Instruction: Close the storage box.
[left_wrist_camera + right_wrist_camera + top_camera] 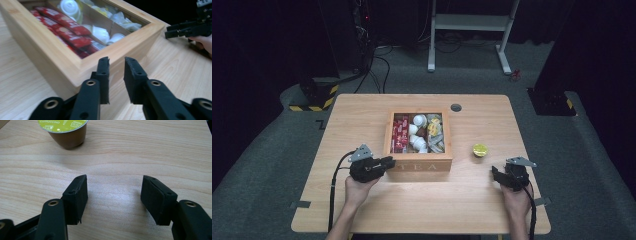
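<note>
A wooden tea box (419, 165) stands mid-table, marked TEA on its front wall. Inside lie red sachets (400, 134), white capsules (418, 142) and yellowish packets (435, 132). My left gripper (389, 162) is at the box's front left corner, open by a narrow gap with nothing between the jaws. In the left gripper view this gripper (117, 75) points at the box rim (120, 50), past which the red sachets (67, 30) show. A brown coffee capsule (480, 150) with a green-yellow lid stands right of the box. My right gripper (494, 174) hovers open just short of the capsule (65, 130); between its fingertips (115, 195) is bare tabletop.
A round cable hole (456, 107) sits near the table's far edge. A white desk frame (472, 22) and cables lie on the floor beyond. The right gripper (172, 31) shows far off in the left gripper view. Bare wood spreads in front of the box.
</note>
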Tool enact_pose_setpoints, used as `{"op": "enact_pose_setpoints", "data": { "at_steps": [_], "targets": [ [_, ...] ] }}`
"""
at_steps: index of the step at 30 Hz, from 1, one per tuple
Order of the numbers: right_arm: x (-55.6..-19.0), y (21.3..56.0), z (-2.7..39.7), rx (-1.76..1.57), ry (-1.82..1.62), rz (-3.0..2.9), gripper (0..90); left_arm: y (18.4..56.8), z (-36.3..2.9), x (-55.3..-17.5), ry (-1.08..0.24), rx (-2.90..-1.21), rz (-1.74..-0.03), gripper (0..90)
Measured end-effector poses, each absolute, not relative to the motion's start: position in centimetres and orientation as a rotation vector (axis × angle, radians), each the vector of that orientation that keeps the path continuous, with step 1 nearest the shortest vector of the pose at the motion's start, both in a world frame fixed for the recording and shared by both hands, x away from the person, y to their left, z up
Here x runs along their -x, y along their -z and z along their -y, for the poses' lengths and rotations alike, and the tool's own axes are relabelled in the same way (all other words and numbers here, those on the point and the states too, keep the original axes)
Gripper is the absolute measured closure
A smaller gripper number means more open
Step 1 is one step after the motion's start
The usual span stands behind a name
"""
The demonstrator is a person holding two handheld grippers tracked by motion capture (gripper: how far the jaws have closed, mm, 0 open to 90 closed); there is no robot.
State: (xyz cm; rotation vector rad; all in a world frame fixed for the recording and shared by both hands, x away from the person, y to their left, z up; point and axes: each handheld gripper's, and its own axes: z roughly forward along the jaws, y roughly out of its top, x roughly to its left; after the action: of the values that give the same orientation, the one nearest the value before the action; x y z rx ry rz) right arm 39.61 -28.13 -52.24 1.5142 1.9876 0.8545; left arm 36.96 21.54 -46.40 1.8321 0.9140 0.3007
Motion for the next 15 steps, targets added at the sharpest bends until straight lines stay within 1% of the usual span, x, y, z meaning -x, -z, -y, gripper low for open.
{"op": "enact_pose_setpoints", "data": {
  "at_steps": [8,15],
  "targets": [
    [-39.6,52.2,28.1,-1.514,-0.854,-1.988,38.5,45.9,-23.2,-36.9,-0.347,-1.803,-0.962,63.7],
    [-39.6,52.2,28.1,-1.514,-0.854,-1.987,38.5,45.5,-24.5,-37.0,-0.379,-1.779,-0.996,60.3]
  ]
}}
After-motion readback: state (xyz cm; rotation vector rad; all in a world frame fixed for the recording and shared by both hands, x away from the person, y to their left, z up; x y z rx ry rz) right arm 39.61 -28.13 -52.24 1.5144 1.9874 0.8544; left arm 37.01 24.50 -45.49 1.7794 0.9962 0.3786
